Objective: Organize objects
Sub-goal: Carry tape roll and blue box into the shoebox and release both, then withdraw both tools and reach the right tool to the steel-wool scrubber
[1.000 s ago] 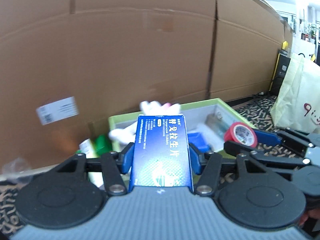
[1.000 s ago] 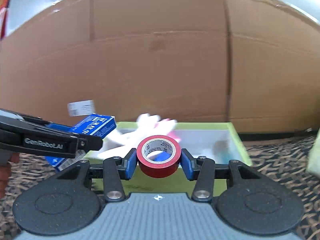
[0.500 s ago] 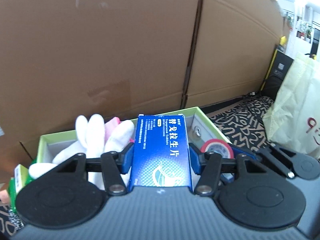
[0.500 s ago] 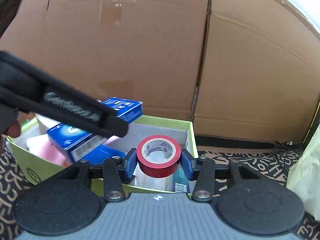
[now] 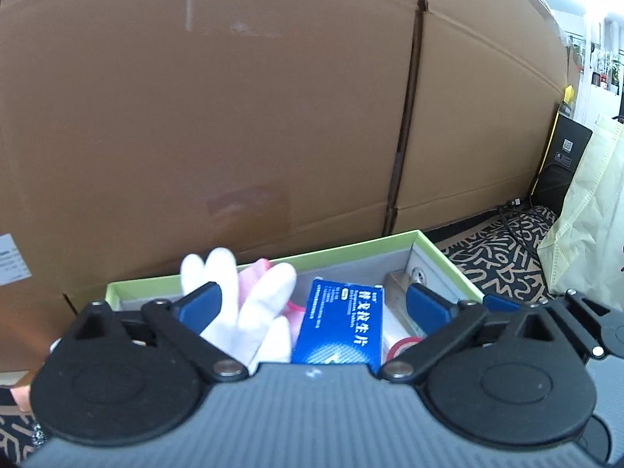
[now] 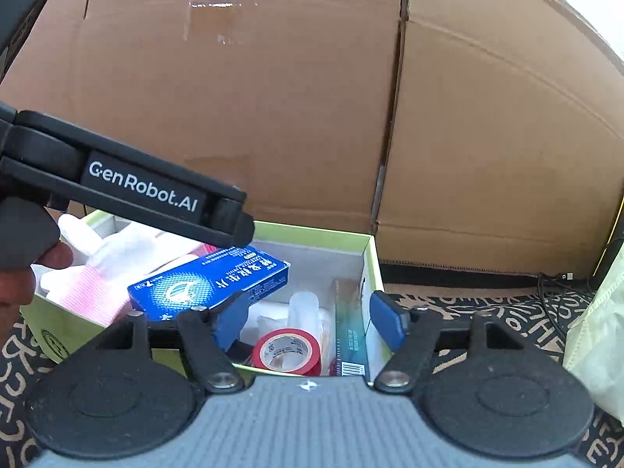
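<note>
A green-rimmed box (image 5: 351, 247) (image 6: 366, 257) sits on the floor in front of me. My left gripper (image 5: 314, 306) hangs over it, its jaws opening wide. A blue medicine carton (image 5: 339, 327) (image 6: 210, 284) lies below and between them, untouched, resting against a white and pink glove (image 5: 241, 312) (image 6: 101, 273). My right gripper (image 6: 310, 319) is over the box's right end, jaws opening too. A red tape roll (image 6: 288, 351) (image 5: 401, 347) lies loose in the box beneath them. One of the left gripper's black fingers (image 6: 156, 191) crosses the right wrist view.
A tall cardboard wall (image 5: 273, 117) (image 6: 312, 97) stands right behind the box. A patterned rug (image 5: 499, 249) (image 6: 507, 312) with a cable lies to the right, beside a pale bag (image 5: 585, 214). A teal carton (image 6: 351, 331) lies in the box's right end. A hand (image 6: 15, 284) holds the left gripper.
Both grippers have opened. The blue carton has dropped out of the left one onto the glove, and the red tape roll has fallen from the right one into the box.
</note>
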Motion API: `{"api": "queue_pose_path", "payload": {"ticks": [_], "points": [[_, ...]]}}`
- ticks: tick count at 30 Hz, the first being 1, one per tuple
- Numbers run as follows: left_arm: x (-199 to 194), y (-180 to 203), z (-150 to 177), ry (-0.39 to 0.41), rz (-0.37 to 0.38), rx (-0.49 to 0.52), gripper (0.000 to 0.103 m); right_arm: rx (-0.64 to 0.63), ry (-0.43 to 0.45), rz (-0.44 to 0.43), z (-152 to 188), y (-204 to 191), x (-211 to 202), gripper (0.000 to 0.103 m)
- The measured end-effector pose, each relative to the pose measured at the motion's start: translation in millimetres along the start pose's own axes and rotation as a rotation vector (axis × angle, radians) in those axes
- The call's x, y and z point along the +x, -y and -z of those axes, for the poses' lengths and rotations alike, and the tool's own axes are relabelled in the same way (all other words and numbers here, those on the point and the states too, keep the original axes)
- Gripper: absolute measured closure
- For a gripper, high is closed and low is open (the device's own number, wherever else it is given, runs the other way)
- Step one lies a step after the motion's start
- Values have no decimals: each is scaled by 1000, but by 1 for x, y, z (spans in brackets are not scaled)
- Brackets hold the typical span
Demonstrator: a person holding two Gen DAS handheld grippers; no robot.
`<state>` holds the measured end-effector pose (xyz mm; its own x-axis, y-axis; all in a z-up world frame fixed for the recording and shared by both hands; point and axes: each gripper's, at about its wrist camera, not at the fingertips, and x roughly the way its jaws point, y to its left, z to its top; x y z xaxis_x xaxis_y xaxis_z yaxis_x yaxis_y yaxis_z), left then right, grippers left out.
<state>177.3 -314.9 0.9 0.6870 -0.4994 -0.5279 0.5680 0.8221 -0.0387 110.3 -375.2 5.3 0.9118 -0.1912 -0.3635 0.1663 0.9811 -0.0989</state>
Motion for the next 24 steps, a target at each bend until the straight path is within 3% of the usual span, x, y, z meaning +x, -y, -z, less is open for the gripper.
{"api": "queue_pose_path", "payload": {"ticks": [9,12,18,24], "points": [[-25,-11,12,-15,8,-22,0,-20,5,0,-2,-13,-10,24],[-43,-20,21,5,0,-29,0,-10,24,-6,-2,-16,-20,18],[-84,-44,44,29,3,-91,0,2,65,-45,4,-31,-46,16],[-115,-62,77,40,-67,-87,0,-2,82,-84,15,-55,-62,16]]}}
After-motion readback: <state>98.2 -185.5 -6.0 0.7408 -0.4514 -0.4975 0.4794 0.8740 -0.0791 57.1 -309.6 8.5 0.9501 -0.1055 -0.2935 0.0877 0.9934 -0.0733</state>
